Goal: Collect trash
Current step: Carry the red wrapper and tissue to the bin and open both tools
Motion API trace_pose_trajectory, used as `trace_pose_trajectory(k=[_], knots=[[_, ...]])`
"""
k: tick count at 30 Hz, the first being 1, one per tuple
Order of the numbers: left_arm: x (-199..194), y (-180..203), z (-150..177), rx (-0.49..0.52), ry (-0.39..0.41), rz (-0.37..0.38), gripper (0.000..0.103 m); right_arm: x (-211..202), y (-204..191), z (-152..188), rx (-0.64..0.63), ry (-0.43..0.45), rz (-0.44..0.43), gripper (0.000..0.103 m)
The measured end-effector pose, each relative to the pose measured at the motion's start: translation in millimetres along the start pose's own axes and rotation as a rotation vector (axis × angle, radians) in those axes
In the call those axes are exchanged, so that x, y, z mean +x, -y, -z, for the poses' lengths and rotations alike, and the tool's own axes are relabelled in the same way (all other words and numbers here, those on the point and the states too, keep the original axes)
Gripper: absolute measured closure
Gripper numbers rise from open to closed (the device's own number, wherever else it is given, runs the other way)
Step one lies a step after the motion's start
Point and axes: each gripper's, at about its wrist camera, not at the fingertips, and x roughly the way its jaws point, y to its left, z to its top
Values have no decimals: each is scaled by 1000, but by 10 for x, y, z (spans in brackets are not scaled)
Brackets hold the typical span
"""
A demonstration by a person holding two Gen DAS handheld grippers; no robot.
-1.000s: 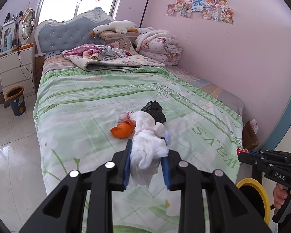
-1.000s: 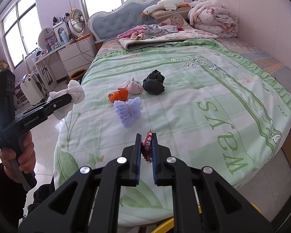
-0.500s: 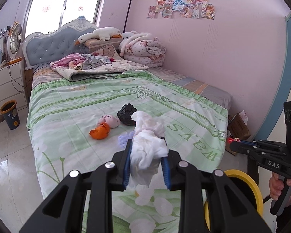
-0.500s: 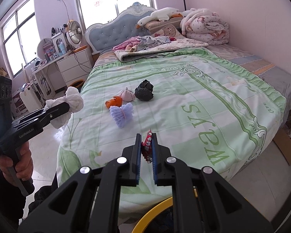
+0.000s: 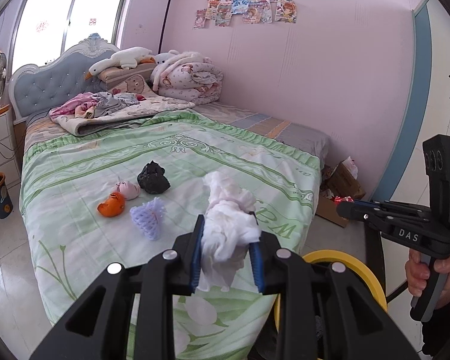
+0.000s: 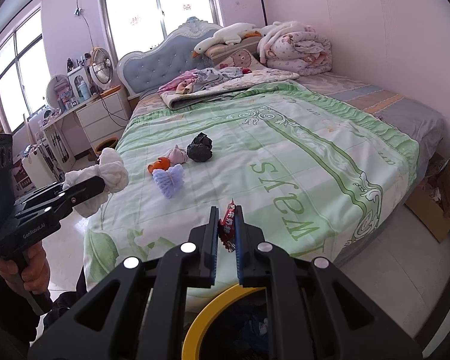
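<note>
Carrying trash away from the bed (image 6: 300,162), both grippers now hang over the yellow-rimmed bin (image 6: 213,306), whose rim shows below and just behind the right jaws and below and to the right of the left jaws; a second ago only a sliver of that rim was in view, so the hands have drawn back from the mattress toward the drop point. Ahead of both sets of jaws, well apart from them, four pieces wait on the green quilt: a black crumpled bag (image 5: 153,177), a purple foam fruit net (image 5: 148,217), an orange peel (image 5: 111,204) and a small pink wad (image 5: 129,189) touching the peel. The left gripper (image 5: 226,250) is clenched on a white tissue bundle (image 5: 228,219), which bulges up and forward past the blue pads. The right gripper (image 6: 226,237) is pinched on a red snack wrapper (image 6: 228,225) standing upright between its pads, slim enough that the jaws are nearly closed. Neither grasp has changed over the last second; only the position has. By the look of it, the carry is nearly done, and releasing both items into the bin comes next, with four pieces on the bed left to fetch.
</note>
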Motion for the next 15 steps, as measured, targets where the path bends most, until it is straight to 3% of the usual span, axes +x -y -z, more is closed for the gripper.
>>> trace_pose_trajectory(k=[15], knots=[[212,569,210,78,-99,92,78,-283,369,298,76,-16,42,94]])
